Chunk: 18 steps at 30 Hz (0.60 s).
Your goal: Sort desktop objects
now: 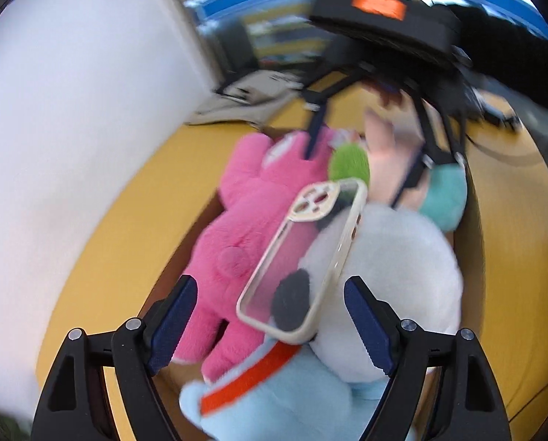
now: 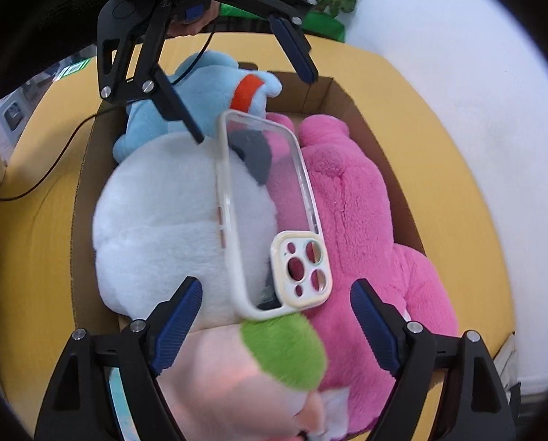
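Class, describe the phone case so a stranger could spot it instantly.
Find the cardboard box on the yellow table, packed with plush toys. The phone case lies on top, across the white plush and pink plush: the only hard, see-through item, cream-rimmed.

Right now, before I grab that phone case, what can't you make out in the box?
- Box floor: hidden under the toys, both views.
- Phone case underside: faces down onto the white toy and pink toy.
- Blue toy: cut off at the left view's bottom edge.
- Far desk clutter: motion-blurred, left view.
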{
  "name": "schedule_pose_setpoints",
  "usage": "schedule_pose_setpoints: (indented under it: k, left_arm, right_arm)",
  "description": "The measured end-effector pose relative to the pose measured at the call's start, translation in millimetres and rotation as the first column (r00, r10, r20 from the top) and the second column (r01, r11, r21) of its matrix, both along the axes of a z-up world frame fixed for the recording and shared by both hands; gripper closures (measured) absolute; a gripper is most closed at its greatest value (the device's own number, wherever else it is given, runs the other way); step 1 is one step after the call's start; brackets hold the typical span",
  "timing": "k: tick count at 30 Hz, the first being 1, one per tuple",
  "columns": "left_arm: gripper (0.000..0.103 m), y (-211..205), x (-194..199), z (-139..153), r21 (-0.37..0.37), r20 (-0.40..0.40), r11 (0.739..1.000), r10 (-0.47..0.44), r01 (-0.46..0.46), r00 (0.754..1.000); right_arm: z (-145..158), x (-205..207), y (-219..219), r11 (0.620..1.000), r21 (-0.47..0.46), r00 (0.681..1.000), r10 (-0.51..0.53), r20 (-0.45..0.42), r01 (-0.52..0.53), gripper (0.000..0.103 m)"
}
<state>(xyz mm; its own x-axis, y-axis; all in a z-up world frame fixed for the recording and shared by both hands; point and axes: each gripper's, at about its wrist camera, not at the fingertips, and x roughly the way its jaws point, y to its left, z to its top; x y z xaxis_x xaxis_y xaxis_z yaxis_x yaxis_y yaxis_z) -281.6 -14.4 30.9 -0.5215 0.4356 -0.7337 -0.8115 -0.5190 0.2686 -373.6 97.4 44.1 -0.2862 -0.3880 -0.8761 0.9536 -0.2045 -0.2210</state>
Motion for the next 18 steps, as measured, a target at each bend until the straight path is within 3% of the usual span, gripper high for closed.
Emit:
schedule_pose_setpoints:
  k: [3,5,7,9,11,13,14,16,18]
  left_arm:
    - [0.011,-12.0,32.1,17.1,0.082,-0.001,0.988,0.129,-0.129,0.992]
    - [0.006,-21.7,61.0,26.7,0.17,0.024,0.96,0.223,-0.224,0.974]
    - [0.003,-31.5,87.3,33.7,0.267,0.073,0.907,0.317,-0.325,0.946]
    - [0.0,-35.6,107.6,37.4,0.34,0.118,0.839,0.41,-0.424,0.905]
    - [0.0,-40.7,130.7,41.0,0.378,0.129,0.754,0.531,-0.536,0.838]
    - [0.0,-37.9,159.6,42.4,0.396,0.071,0.644,0.689,-0.654,0.721]
    - [0.0,-36.5,174.4,41.7,0.411,0.058,0.601,0.734,-0.686,0.677]
    - [0.0,-40.0,202.5,35.4,0.438,0.095,0.521,0.784,-0.733,0.614]
    - [0.0,-41.6,228.1,24.1,0.454,0.164,0.463,0.796,-0.761,0.582]
  right_arm:
    - [11.3,49.8,11.2,0.993,-0.085,0.995,-0.081,-0.055,0.076,0.019]
    - [9.1,91.5,37.9,0.976,-0.159,0.983,-0.161,-0.092,0.145,0.018]
    - [19.5,118.4,48.3,0.938,-0.257,0.957,-0.268,-0.112,0.233,0.018]
    - [20.4,137.2,47.9,0.876,-0.348,0.919,-0.385,-0.086,0.335,0.018]
    - [25.3,158.3,57.7,0.785,-0.409,0.843,-0.534,-0.067,0.465,0.018]
    - [16.8,196.9,51.9,0.694,-0.454,0.774,-0.633,-0.013,0.559,0.018]
    - [17.5,212.9,55.3,0.657,-0.466,0.745,-0.667,0.01,0.593,0.018]
    - [20.8,241.1,58.7,0.597,-0.476,0.693,-0.72,0.037,0.646,0.018]
    - [20.3,272.0,63.5,0.567,-0.479,0.645,-0.764,-0.001,0.671,0.018]
